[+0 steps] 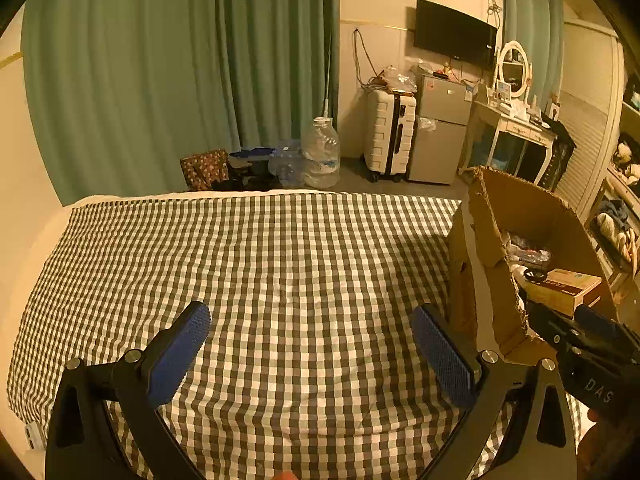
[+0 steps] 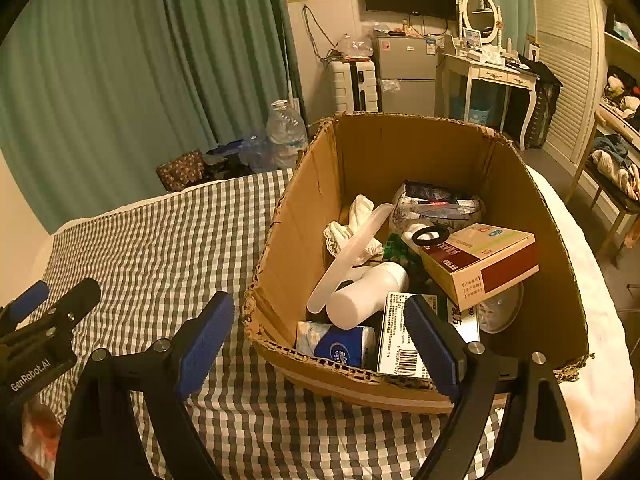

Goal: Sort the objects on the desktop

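Note:
A cardboard box (image 2: 304,216) stands on the checked bedspread (image 2: 168,240). It holds several things: a white bottle (image 2: 366,294), a translucent comb-like piece (image 2: 352,252), a red and tan carton (image 2: 484,264), a blue tissue pack (image 2: 340,346), a barcoded box (image 2: 400,340) and white cloth (image 2: 352,224). My right gripper (image 2: 320,328) is open and empty over the box's near wall. My left gripper (image 1: 310,328) is open and empty above the bare bedspread (image 1: 260,260), left of the box (image 1: 492,240). The right gripper's body (image 1: 580,344) shows at the left wrist view's right edge.
Beyond the bed are green curtains (image 1: 160,80), water bottles (image 1: 320,152), a white suitcase (image 1: 388,136), a small fridge (image 1: 440,128), a dressing table with mirror (image 1: 512,120) and a wall TV (image 1: 454,34). Shelves with clothes (image 2: 616,152) stand at the right.

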### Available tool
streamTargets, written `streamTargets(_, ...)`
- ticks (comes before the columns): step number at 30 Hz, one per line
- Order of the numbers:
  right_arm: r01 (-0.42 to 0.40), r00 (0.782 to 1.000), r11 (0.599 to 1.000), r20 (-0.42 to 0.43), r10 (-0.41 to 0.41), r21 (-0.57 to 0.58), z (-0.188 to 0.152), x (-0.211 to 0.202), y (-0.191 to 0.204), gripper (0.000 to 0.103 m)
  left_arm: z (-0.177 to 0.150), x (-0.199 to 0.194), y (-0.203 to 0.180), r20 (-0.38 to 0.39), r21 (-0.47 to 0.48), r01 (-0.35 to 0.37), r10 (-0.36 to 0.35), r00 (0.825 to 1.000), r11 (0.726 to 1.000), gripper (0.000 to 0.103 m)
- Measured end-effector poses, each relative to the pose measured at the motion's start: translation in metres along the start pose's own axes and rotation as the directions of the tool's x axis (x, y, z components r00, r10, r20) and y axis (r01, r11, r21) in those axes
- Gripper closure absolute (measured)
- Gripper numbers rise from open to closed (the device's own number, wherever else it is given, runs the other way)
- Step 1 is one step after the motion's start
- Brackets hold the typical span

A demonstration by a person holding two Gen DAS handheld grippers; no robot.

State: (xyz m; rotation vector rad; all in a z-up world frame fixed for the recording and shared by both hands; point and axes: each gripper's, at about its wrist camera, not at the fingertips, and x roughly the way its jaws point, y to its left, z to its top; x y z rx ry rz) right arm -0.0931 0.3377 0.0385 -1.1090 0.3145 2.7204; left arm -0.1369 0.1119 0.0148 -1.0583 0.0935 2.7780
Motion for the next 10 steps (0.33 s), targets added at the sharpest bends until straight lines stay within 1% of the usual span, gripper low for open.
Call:
streamTargets(3,0.000,1.000,1.000,0.002,0.000,-0.002,-0.0006,-0.0001,0.0013,0.016,-0.0011,0.0002,0.0018,-0.009,-0.007,0.011,-0.011,1.000,1.000,0.000)
streamTargets(7,0.002,1.000,1.000,0.009,-0.002,-0.005,-0.0015,-0.0014,0.0033,0.016,-0.0039,-0.0057,0.0089,0.015,-0.069,0.059,-0.058,0.998,0.996,0.000)
streamTargets(9,0.000,1.000,1.000,0.004,0.000,-0.004,-0.0025,-0.0005,0.0042,0.016,-0.0028,-0.0068,0.0097,0.009,-0.081,0.069,-0.068,0.998,0.994,0.000)
streamTargets(10,0.000,1.000,1.000,0.003,0.000,-0.003,-0.0032,-0.0002,0.0045,0.016,-0.0027,-0.0090,0.0090,0.023,-0.076,0.068,-0.066,0.998,0.995,0.000)
